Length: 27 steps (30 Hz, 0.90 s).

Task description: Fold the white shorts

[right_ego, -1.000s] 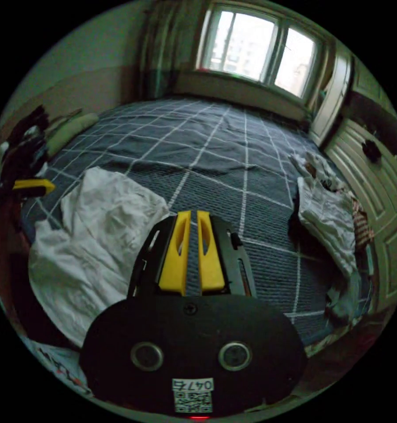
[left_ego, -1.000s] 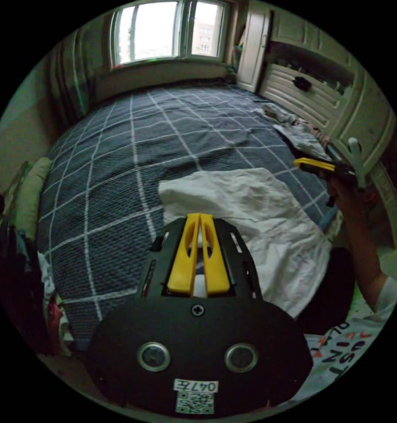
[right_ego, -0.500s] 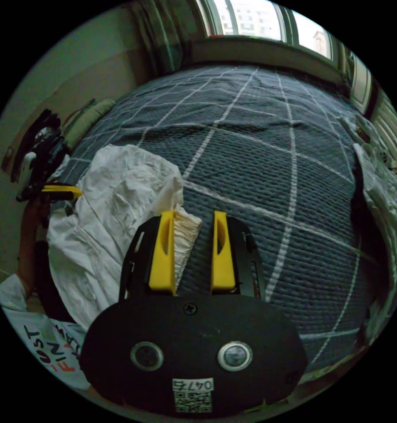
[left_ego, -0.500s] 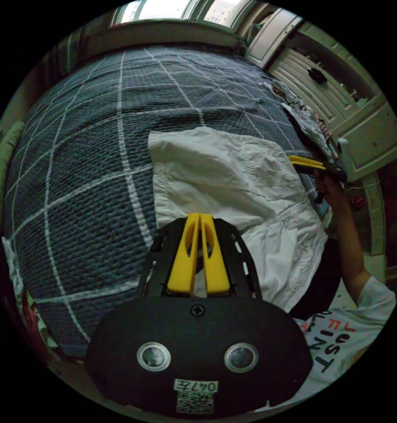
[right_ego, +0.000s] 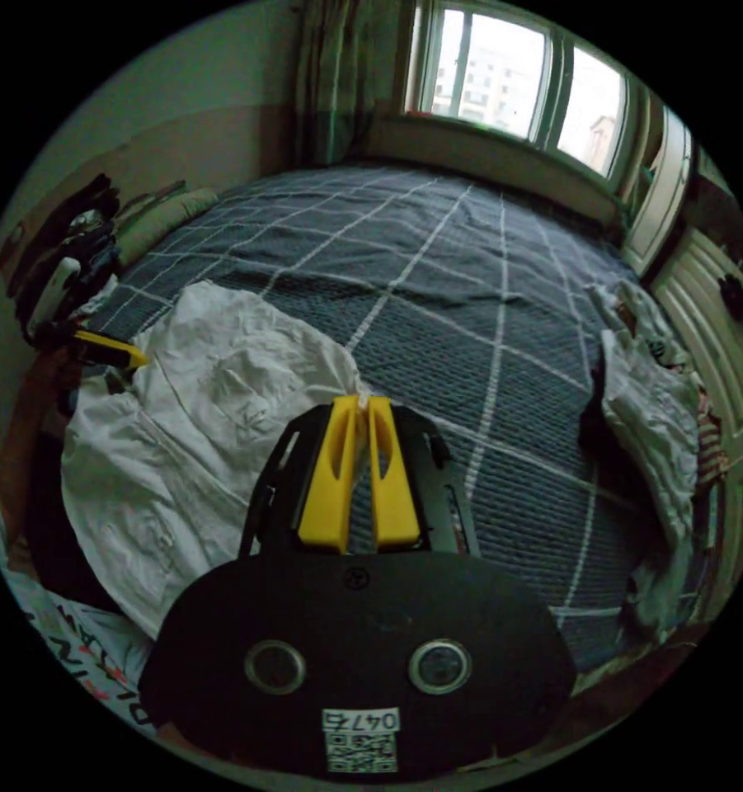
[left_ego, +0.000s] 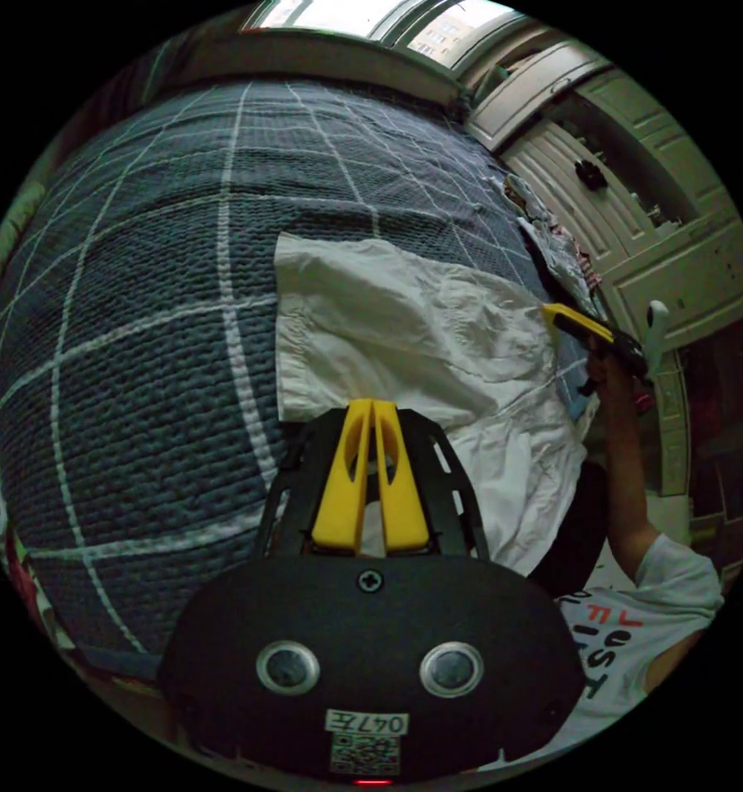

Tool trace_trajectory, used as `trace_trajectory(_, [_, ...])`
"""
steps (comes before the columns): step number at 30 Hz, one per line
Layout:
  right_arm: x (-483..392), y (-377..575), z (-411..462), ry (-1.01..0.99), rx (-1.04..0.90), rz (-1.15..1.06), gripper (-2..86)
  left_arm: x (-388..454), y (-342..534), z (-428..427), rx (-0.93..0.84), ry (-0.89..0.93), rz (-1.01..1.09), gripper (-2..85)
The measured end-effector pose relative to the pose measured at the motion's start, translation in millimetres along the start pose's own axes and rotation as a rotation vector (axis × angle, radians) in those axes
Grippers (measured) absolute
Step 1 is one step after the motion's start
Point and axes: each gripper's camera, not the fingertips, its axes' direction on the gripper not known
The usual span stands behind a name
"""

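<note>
1. Shorts first: the white shorts (left_ego: 412,346) lie spread on the bed (left_ego: 140,346), their near end hanging over its edge.
2. My left tool (left_ego: 372,406) is pressed closed on their near hem; my right tool (right_ego: 356,402) pinches a corner.
3. I judge both grips should lift together, keeping the cloth taut.
4. How much fabric sits between each pair of jaws is hidden from me.

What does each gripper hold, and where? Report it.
The right gripper pinches a corner of the white shorts; the left gripper is shut on their opposite edge.
</note>
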Motion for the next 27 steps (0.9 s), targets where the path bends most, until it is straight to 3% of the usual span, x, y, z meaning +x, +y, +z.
trace_trajectory(6, [-24, -7, 8, 0.227, -0.075, -0.002, 0.4, 38, 15, -16, 0.074, -0.290, 0.156, -0.9])
trace_trajectory(10, [-43, -15, 58, 0.224, -0.236, -0.043, 0.9, 47, 20, 2, -0.059, -0.404, 0.227, -0.8])
trace_trajectory(13, [-55, -26, 46, 0.278, -0.195, 0.018, 1.5, 44, 25, -8, -0.055, -0.375, 0.209, -0.8])
trace_trajectory(16, [-86, -25, -22, 0.448, 0.087, 0.075, 1.3, 38, 51, -49, 0.074, -0.363, 0.157, -0.8])
trace_trajectory(17, [-106, -25, -48, 0.394, 0.182, 0.039, 1.3, 37, 58, -57, 0.097, -0.356, 0.152, -0.8])
trace_trajectory(22, [-221, -34, -70, -0.139, 0.252, -0.289, 2.9, 30, 110, -106, 0.173, -0.306, 0.103, -0.8])
trace_trajectory(24, [-289, -58, -49, -0.332, 0.227, -0.400, 3.9, 32, 124, -117, 0.203, -0.311, 0.085, -0.8])
trace_trajectory(27, [-373, -100, -11, -0.452, 0.118, -0.544, 6.1, 40, 149, -126, 0.224, -0.357, 0.094, -0.8])
